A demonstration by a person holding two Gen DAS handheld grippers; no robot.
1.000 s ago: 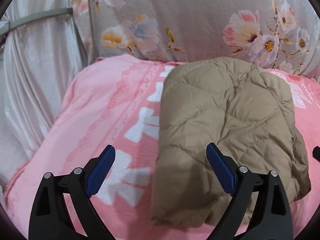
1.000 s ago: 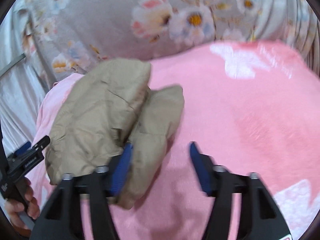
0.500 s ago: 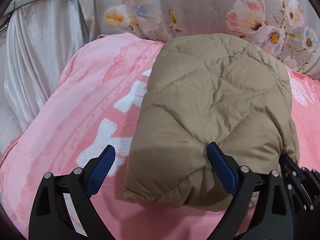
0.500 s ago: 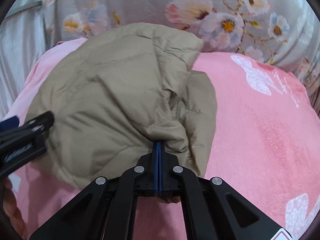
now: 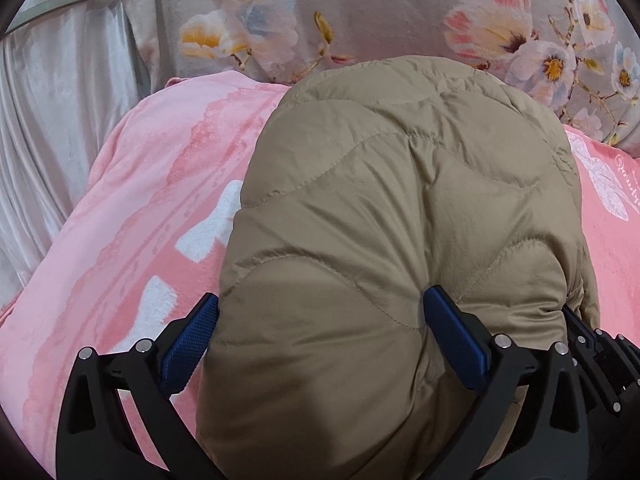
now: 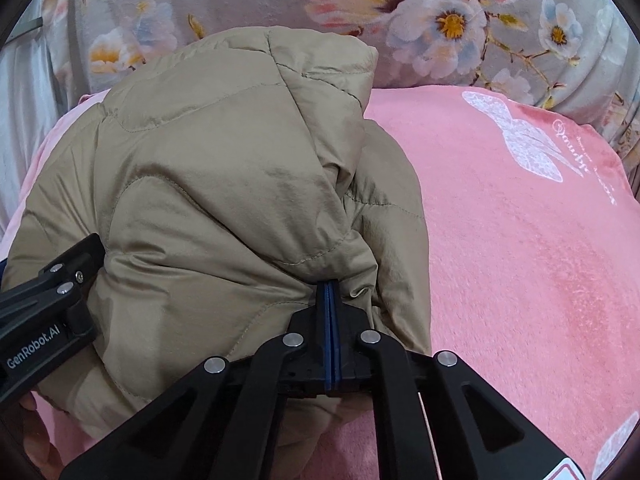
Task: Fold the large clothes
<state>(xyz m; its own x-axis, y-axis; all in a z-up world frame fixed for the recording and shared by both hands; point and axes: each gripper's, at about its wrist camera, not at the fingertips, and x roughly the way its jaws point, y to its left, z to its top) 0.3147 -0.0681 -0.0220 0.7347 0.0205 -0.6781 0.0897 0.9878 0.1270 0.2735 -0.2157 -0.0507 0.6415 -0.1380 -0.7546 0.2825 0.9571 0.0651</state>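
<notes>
Jacket (image 5: pixel 400 240), tan quilted puffer, folded into bundle on pink blanket (image 5: pixel 160 200). Right gripper (image 6: pixel 331 292) pinched tight on near-edge fabric fold. Left gripper (image 5: pixel 320 336) jaws just widened, spread wide astride bundle's near left corner, right pad against fabric, not clamping. Floral cloth (image 6: pixel 440 20) behind; pale curtain (image 5: pixel 52 120) far left.

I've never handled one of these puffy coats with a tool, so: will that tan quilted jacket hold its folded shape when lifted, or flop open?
The tan quilted jacket looks puffy and soft, so it will probably sag and spring open. Its sheen suggests slippery fabric; the right claw, pinching one thin fold, might lose it. It is likely light for its bulk, barely denting the pink blanket.
</notes>
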